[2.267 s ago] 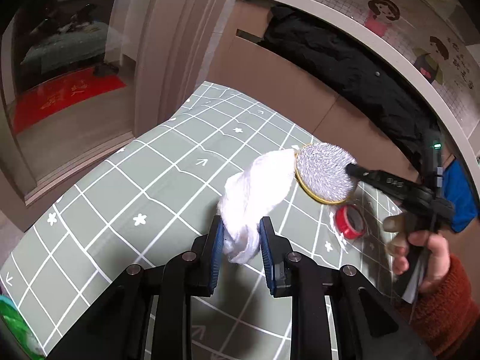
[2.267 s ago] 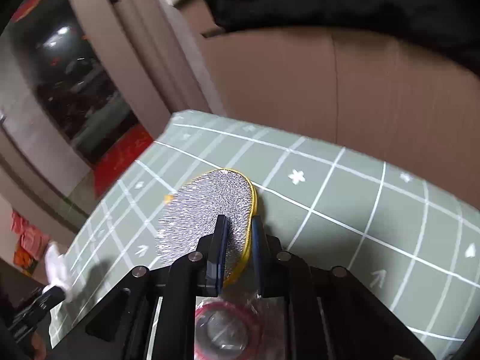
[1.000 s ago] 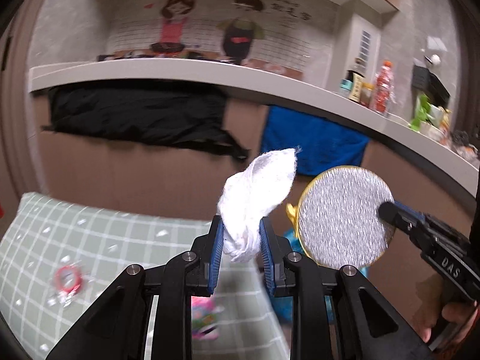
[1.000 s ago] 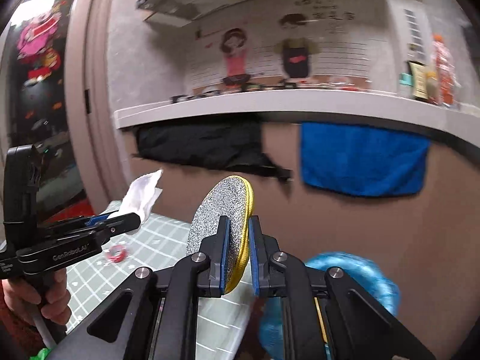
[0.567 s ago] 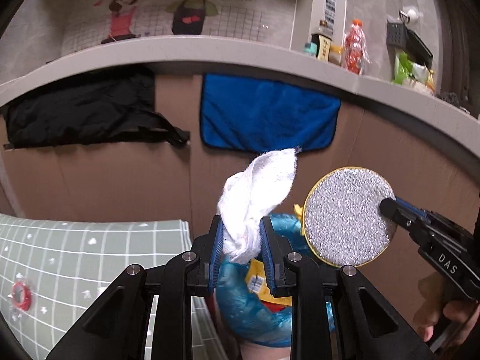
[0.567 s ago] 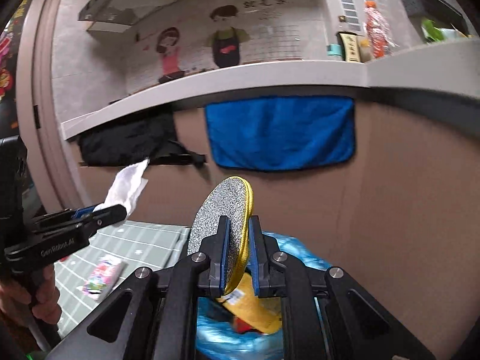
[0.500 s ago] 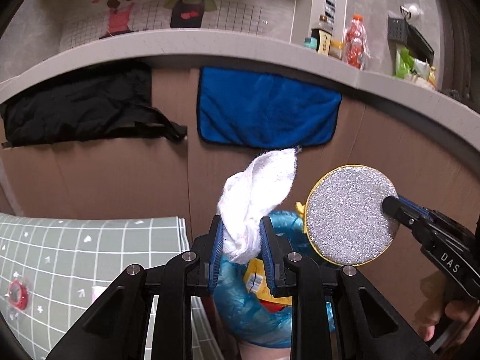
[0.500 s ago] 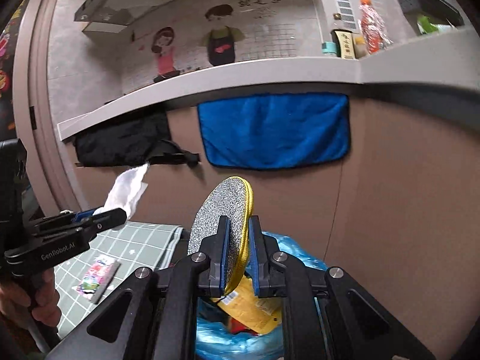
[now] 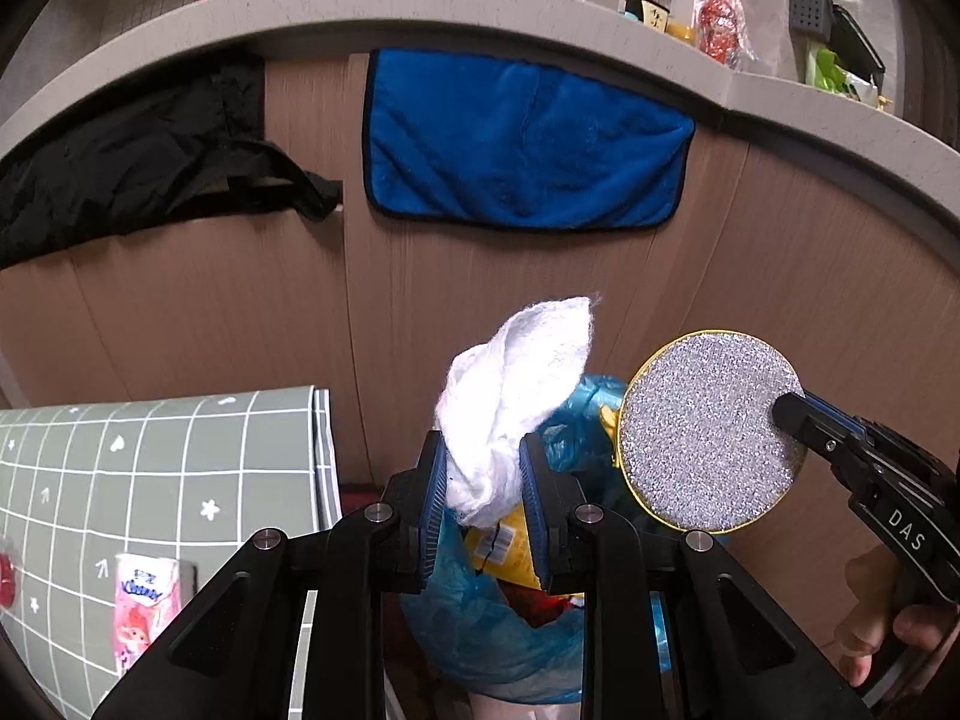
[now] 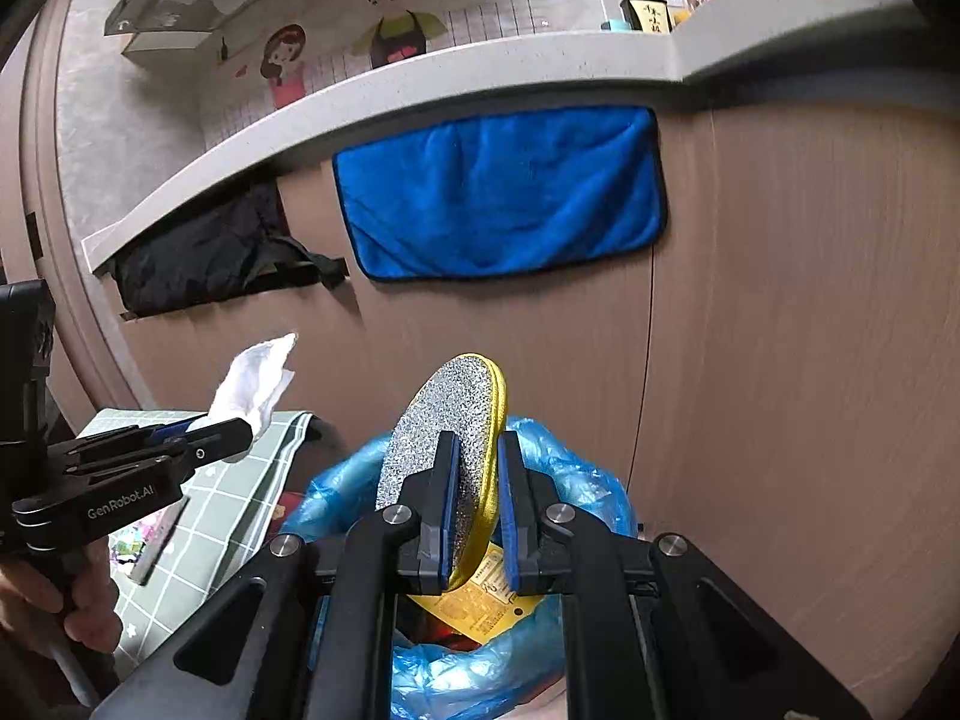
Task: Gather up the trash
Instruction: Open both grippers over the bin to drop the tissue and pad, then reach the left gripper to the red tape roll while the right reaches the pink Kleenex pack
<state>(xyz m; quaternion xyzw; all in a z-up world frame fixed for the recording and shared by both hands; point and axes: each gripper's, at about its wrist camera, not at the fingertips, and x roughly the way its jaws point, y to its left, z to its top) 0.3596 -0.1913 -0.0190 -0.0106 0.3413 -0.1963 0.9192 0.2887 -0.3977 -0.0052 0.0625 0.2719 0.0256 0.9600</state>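
Observation:
My left gripper [image 9: 482, 468] is shut on a crumpled white tissue [image 9: 516, 384], held above a bin lined with a blue bag [image 9: 498, 630]. The tissue [image 10: 255, 381] and left gripper [image 10: 231, 435] also show in the right wrist view. My right gripper [image 10: 474, 474] is shut on a round silver scouring pad with a yellow rim [image 10: 447, 444], held over the same blue-lined bin [image 10: 564, 468]. The pad [image 9: 708, 438] shows at the right of the left wrist view. Yellow and red wrappers [image 10: 480, 600] lie in the bin.
A green grid mat [image 9: 150, 480] lies left of the bin, with a pink tissue pack [image 9: 147, 600] and a red object [image 9: 5, 579] on it. A wooden cabinet wall [image 9: 780, 300] with a blue towel [image 9: 522, 144] and black cloth [image 9: 138, 144] stands behind.
Both grippers have swung from the mat towards the bin and now tilt lower over it, with the tissue and pad still held.

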